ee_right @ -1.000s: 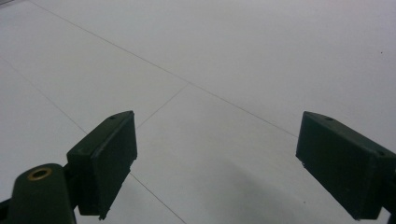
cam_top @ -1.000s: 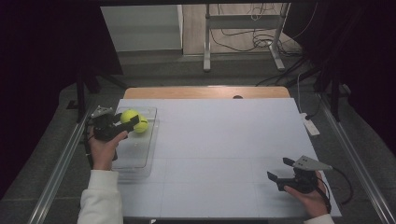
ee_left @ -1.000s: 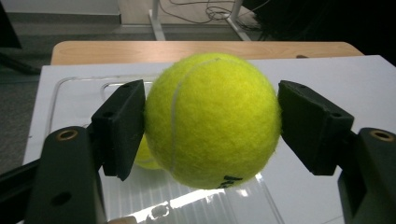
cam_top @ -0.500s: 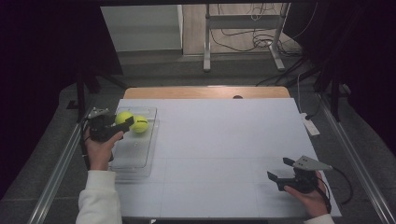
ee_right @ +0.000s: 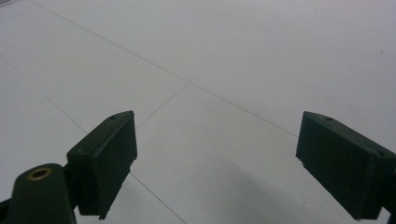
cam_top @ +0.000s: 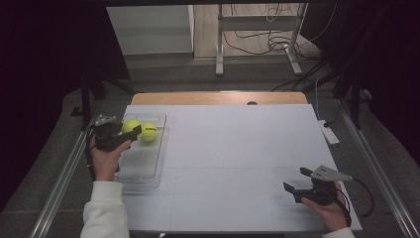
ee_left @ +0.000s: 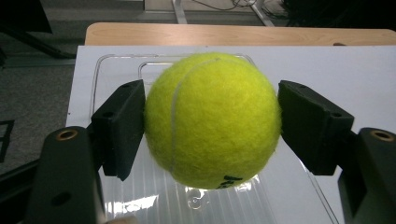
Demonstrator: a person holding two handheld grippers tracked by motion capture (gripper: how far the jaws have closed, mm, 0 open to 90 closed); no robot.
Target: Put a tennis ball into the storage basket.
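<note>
My left gripper (cam_top: 130, 130) is shut on a yellow tennis ball (cam_top: 130, 126), held just over the far end of a clear plastic tray (cam_top: 141, 168) at the table's left. In the left gripper view both black pads (ee_left: 119, 123) press the sides of this ball (ee_left: 212, 119), with the tray's rim (ee_left: 116, 65) below. A second tennis ball (cam_top: 148, 132) lies in the tray right beside the held one. My right gripper (cam_top: 297, 186) rests near the table's front right corner, open, with nothing but white tabletop between its jaws (ee_right: 215, 163).
The white table sheet (cam_top: 237, 148) spreads between the two hands. A wooden table edge (cam_top: 218, 97) runs along the back. A white power strip (cam_top: 329, 135) lies at the right edge. Metal stand legs (cam_top: 218, 49) and cables are on the floor beyond.
My left gripper has shifted a little to the left with the ball, opening a small gap from the second ball. The right gripper has not moved.
</note>
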